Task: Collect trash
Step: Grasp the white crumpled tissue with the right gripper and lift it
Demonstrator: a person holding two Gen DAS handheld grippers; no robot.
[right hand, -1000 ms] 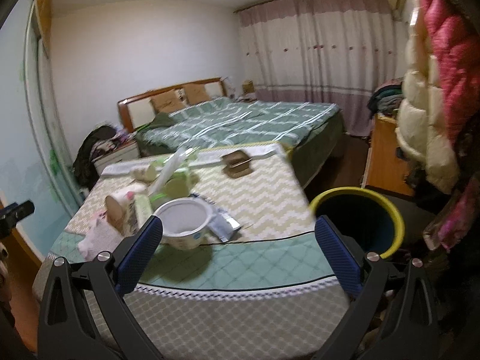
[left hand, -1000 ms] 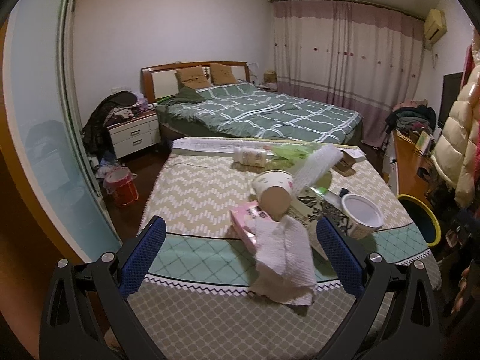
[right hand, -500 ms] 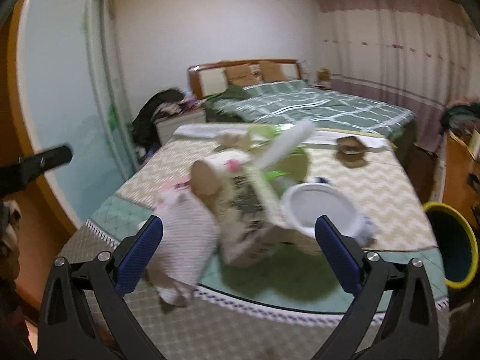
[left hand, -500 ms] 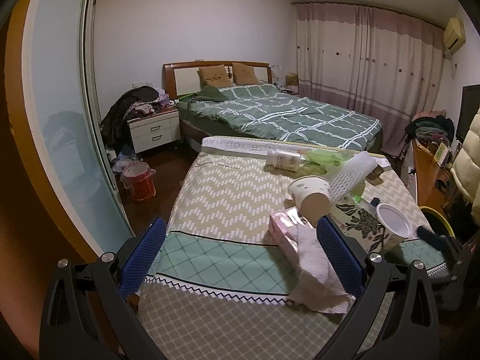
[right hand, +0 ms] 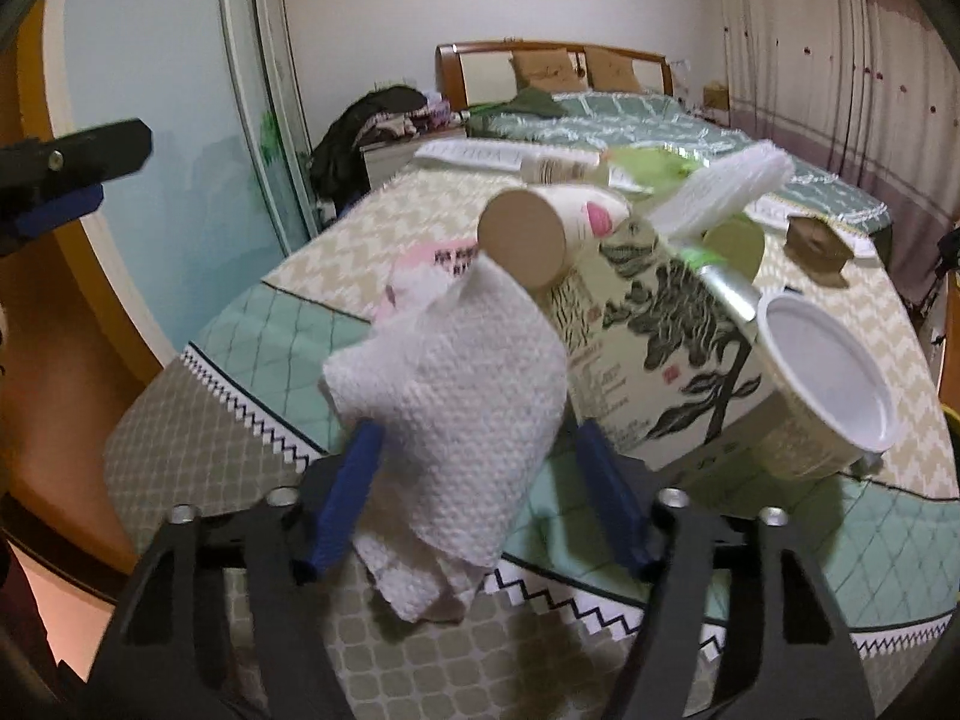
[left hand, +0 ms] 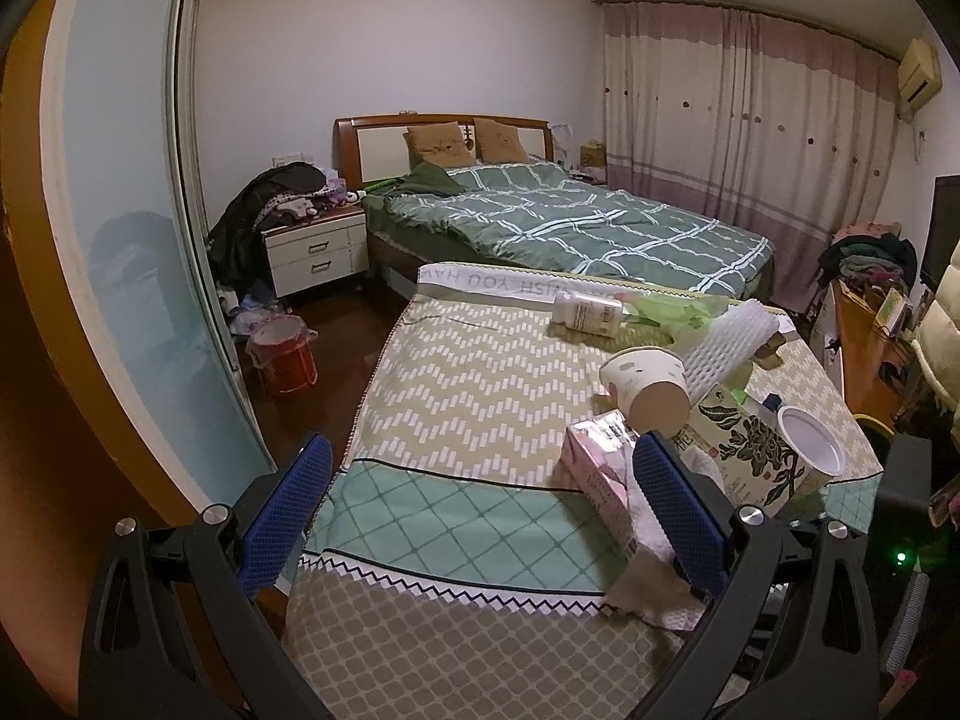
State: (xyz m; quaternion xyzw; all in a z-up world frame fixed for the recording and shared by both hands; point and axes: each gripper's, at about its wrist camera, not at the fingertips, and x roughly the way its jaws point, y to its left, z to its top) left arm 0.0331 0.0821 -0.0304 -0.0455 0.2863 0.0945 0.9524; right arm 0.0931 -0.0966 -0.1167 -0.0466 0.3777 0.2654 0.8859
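Trash lies in a pile on the cloth-covered table. A crumpled white paper towel hangs over the table's front edge, between the blue pads of my right gripper, whose jaws are still apart around it. Behind it lie a pink tissue pack, a tipped paper cup, a leaf-printed box and a white tub. My left gripper is open and empty over the table's front left.
A white bottle, green wrapper and white foam net lie farther back. A yellow-rimmed bin stands right of the table. A bed, nightstand and red bucket are beyond.
My right gripper swung left from the bin side to the paper towel and narrowed its jaws around it. My left gripper drifted left, away from the pile.
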